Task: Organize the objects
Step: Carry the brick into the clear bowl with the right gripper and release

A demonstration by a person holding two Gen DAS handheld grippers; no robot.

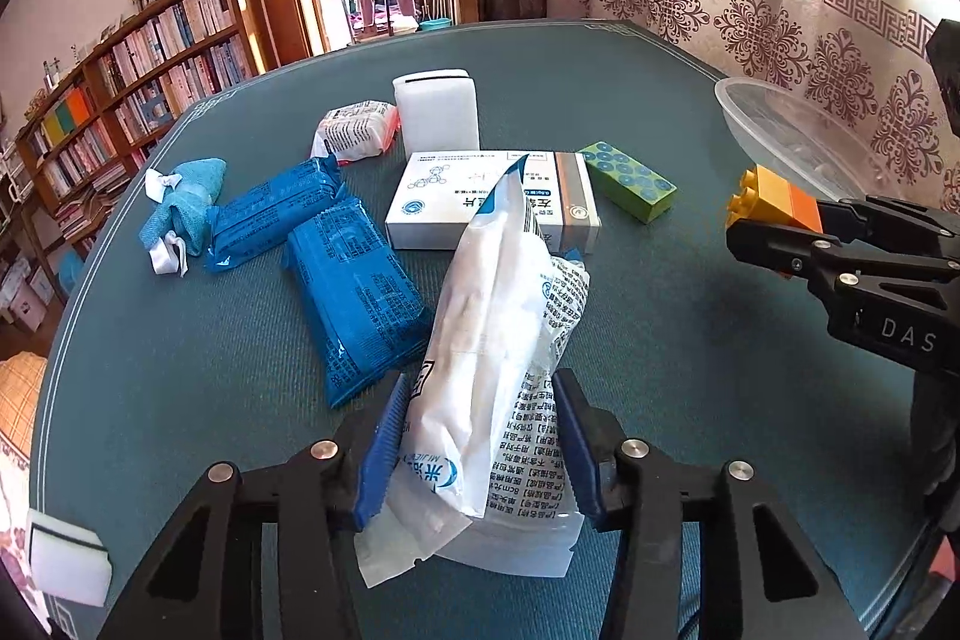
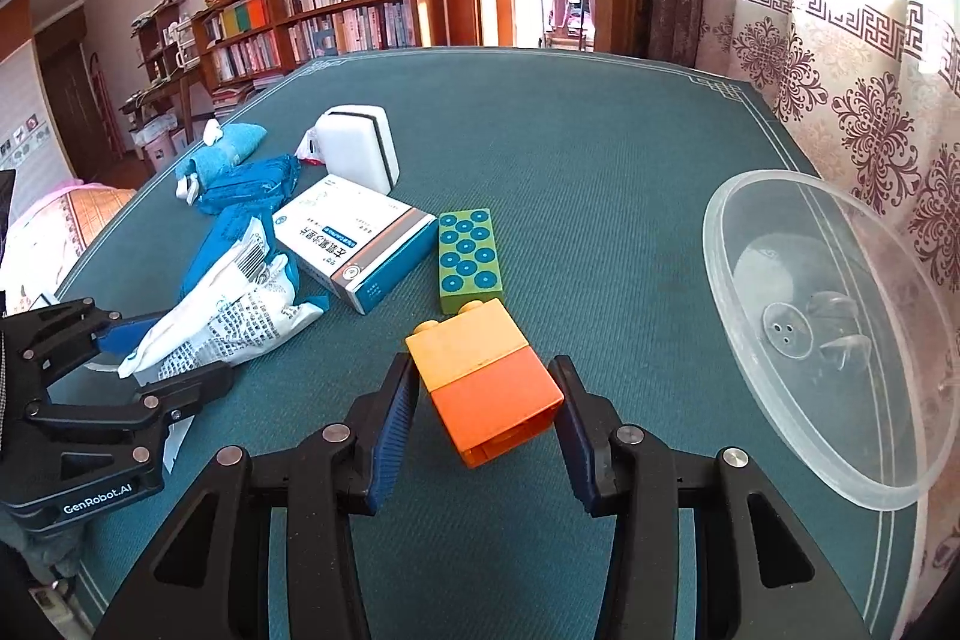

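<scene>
My left gripper (image 1: 480, 436) is shut on a white printed packet (image 1: 498, 340), held upright over the green table (image 1: 660, 340); the packet also shows in the right wrist view (image 2: 228, 316). My right gripper (image 2: 486, 400) is shut on a yellow-and-orange toy brick (image 2: 486, 382), just above the table; it shows in the left wrist view (image 1: 774, 208) at the right. A clear plastic bowl (image 2: 840, 340) stands right of the brick, empty but for its moulded base.
On the table lie two blue packets (image 1: 354, 280), a blue cloth pouch (image 1: 186, 208), a white medicine box (image 1: 480, 202), a green dotted block (image 2: 468, 259), a white sponge block (image 1: 438, 112) and a small white-and-red packet (image 1: 354, 130). Bookshelves stand at the left.
</scene>
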